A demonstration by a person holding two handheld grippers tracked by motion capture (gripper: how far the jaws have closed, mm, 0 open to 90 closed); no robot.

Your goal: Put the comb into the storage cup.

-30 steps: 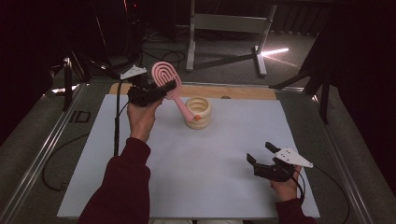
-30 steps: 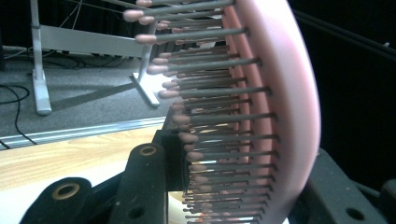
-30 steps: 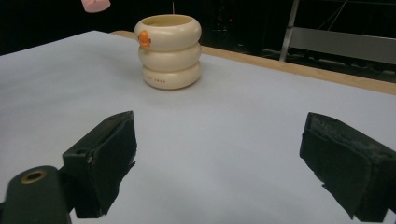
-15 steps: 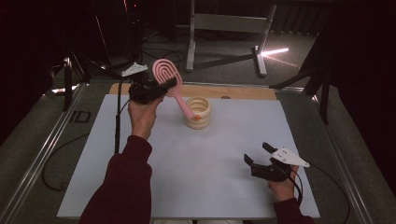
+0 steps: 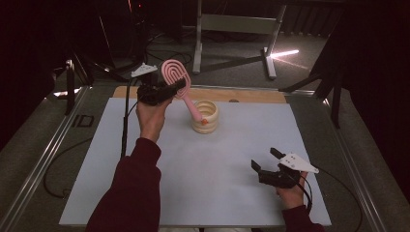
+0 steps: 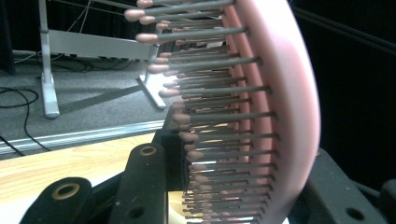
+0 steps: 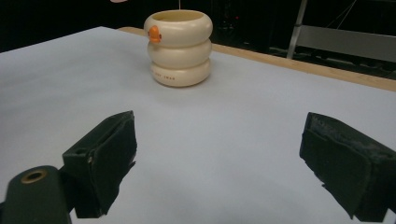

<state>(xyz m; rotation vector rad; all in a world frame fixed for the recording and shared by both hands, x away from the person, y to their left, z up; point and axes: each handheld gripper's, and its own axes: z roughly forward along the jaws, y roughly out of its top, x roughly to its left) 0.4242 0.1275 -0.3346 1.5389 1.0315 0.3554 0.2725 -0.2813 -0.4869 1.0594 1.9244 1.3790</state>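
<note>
Pink hairbrush clamped at its head between left gripper fingers, handle tip inside cream ringed cup; cup lettering illegible. Right gripper fingers spread, empty, low over desk. Positions unchanged from before.

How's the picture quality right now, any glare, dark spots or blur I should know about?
High view: room dark, mat evenly lit, a bright streak on the floor behind. Left gripper view: hairbrush very close, its top bristles soft. Right gripper view: cup sharp, no glare.
</note>
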